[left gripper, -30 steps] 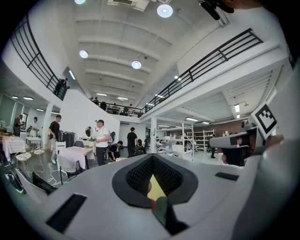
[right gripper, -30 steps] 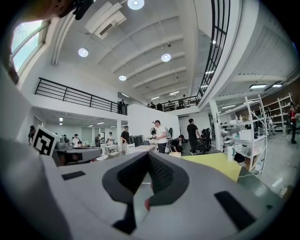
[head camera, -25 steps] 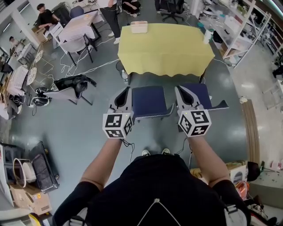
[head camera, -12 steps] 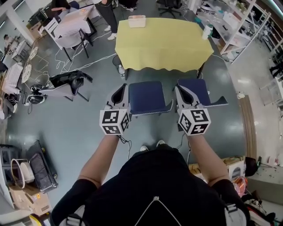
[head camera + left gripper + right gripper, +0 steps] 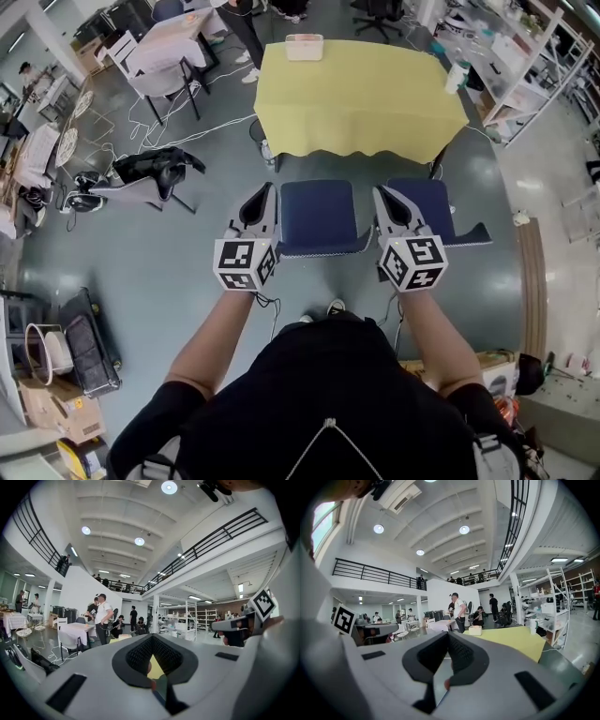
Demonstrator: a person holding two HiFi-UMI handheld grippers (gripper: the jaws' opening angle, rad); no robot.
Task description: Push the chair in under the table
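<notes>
The person stands close behind the chair (image 5: pixel 317 214), arms stretched forward, a gripper in each hand. The left gripper (image 5: pixel 268 193) has its jaws together with nothing between them, and its own view shows only a thin sliver of yellow and blue past the closed pads. The right gripper (image 5: pixel 381 194) is likewise closed on nothing. Both point roughly level toward the table (image 5: pixel 356 108).

The chair's blue seat lies between the two pairs of jaws, the left tips just beside its left edge and the right tips just beside its right edge. I cannot tell whether either gripper actually touches the frame. A second chair (image 5: pixel 433 204) stands just outside the right jaws, angled a little.

Ahead of both jaw tips is the table under its yellow cloth. The near hem of the cloth sits just beyond the far edge of the seat, so the whole seat shows in front of the table and none of it is tucked beneath. A pale box (image 5: pixel 305 46) rests at the table's far edge, well ahead of the left jaws, and a white bottle (image 5: pixel 457 77) stands at the right corner, ahead of the right jaws.

As a judgement, the task is at its start. The grippers are lined up on either side of the chair, but the push itself is not yet done; what is left is to bear on the chair and slide it forward until the seat goes under the cloth.
</notes>
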